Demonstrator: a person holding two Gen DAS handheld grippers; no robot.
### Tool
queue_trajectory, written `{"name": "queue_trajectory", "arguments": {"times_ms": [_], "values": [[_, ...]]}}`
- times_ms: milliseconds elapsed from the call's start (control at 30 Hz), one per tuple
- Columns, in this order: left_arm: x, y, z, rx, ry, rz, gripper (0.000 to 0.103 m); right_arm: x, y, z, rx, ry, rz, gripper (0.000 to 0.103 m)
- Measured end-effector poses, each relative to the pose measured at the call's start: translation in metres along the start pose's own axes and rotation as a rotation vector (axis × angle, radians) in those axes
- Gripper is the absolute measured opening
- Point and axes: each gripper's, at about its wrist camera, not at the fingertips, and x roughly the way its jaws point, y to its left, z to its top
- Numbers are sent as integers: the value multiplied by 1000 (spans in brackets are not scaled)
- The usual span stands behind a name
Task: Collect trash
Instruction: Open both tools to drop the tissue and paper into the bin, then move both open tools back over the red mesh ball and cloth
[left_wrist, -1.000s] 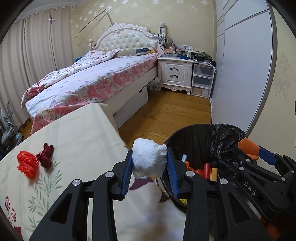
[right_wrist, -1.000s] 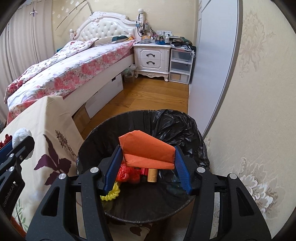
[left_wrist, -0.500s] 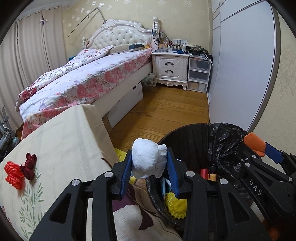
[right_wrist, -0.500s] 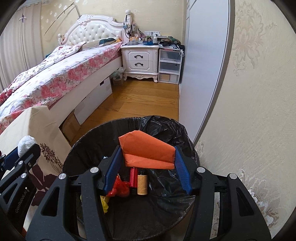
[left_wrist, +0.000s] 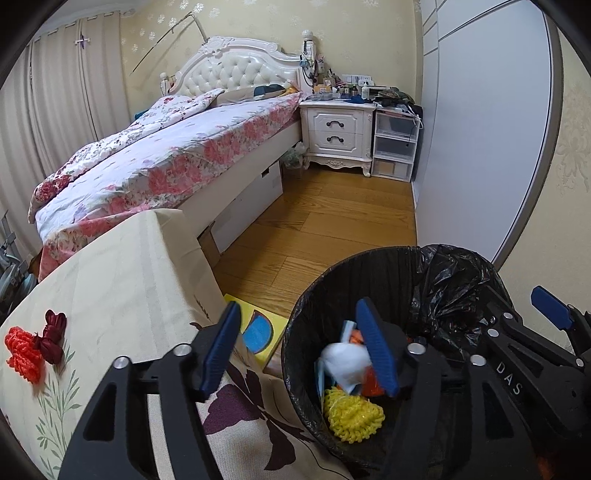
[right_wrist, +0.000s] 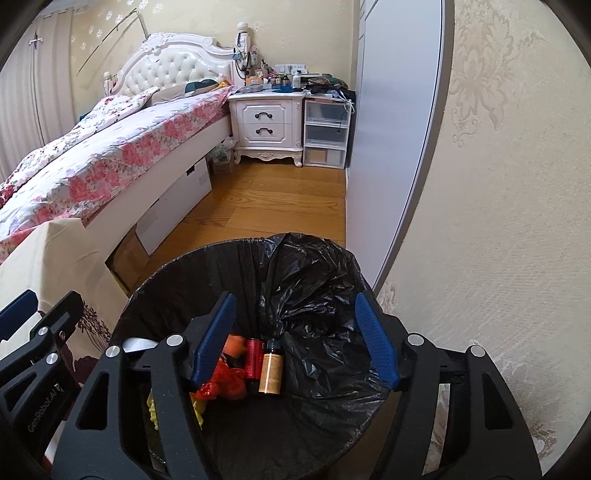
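Both grippers have let go since a moment ago: the white paper wad is now blurred inside the black-lined bin, and the orange paper has left the right gripper, whose jaws stand spread and empty over the bin. The left gripper, jaws likewise parted, hangs at the bin's near rim. "DAS" and "GenRobot.AI" show on the gripper bodies. Red yarn lies on the desk; beyond, the bed.
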Motion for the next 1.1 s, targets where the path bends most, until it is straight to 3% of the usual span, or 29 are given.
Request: {"name": "queue_trajectory", "arguments": {"times_ms": [267,700,1100], "values": [[-5,6,0,-12,-18,34,74,-3,-2,-1,3,-10,-13,73],[-20,25,-5,-51,-29,51,74,-15,6,-4,-10,-14,0,78],[-48,73,-25,-119,-31,126,74,-37,48,-13,-73,-9,108,78]]}}
